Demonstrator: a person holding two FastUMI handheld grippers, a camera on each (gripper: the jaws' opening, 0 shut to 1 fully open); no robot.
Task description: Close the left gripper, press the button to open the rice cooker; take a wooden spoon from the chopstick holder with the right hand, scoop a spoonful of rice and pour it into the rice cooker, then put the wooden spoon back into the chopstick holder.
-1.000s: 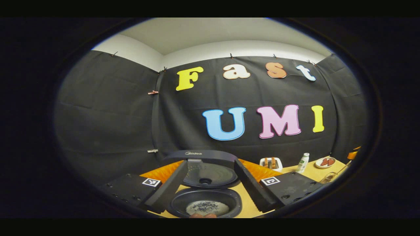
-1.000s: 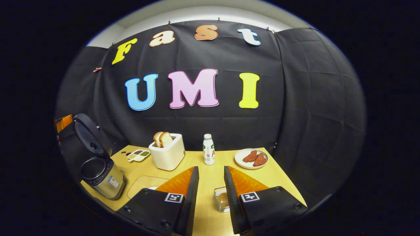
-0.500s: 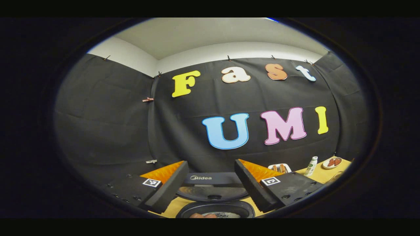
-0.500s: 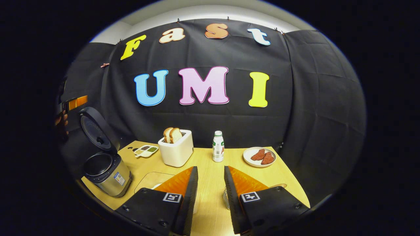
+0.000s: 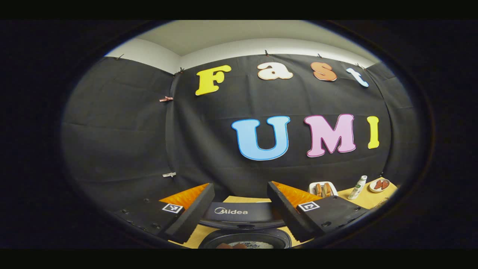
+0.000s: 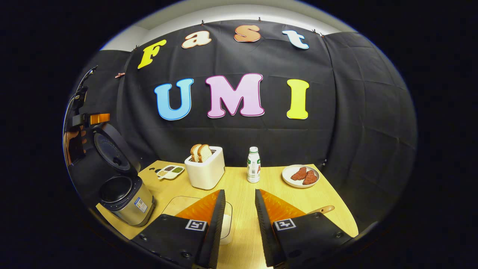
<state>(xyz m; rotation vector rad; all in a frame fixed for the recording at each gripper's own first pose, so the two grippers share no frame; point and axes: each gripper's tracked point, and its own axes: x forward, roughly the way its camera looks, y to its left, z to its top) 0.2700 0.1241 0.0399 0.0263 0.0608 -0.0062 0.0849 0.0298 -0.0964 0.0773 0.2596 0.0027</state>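
Left hand-held gripper (image 5: 241, 213): its two fingers stand apart with nothing between them, held above the open rice cooker; in the right gripper view it shows at the far left edge (image 6: 87, 118), with a person's hand (image 6: 73, 140) behind it.
Right hand-held gripper (image 6: 239, 224): fingers parted by a narrow gap, gripping nothing, hanging over the near part of the table (image 6: 257, 194).
Rice cooker (image 6: 125, 198): stands at the table's left near corner, lid (image 6: 112, 149) swung up and tilted back, dark inner pot (image 6: 114, 188) exposed. In the left gripper view the raised lid (image 5: 239, 215) lies between the fingers and the pot's rim (image 5: 244, 239) sits just below it, with pale contents at the bottom edge.
Wooden spoon (image 6: 323, 209): only a wooden handle end shows, just beyond the right finger on the table's right side; whether it stands in a holder cannot be told.
Clear container (image 6: 224, 220): just beside the left finger, something white inside, mostly hidden.
Toaster (image 6: 205, 170): white, mid-table, two bread slices (image 6: 201, 152) sticking up from it.
Small divided dish (image 6: 170, 172): between the rice cooker and the toaster, towards the back.
Bottle (image 6: 253, 164): upright, to the right of the toaster.
Plate (image 6: 300, 175): near the back right, bearing two reddish pieces.
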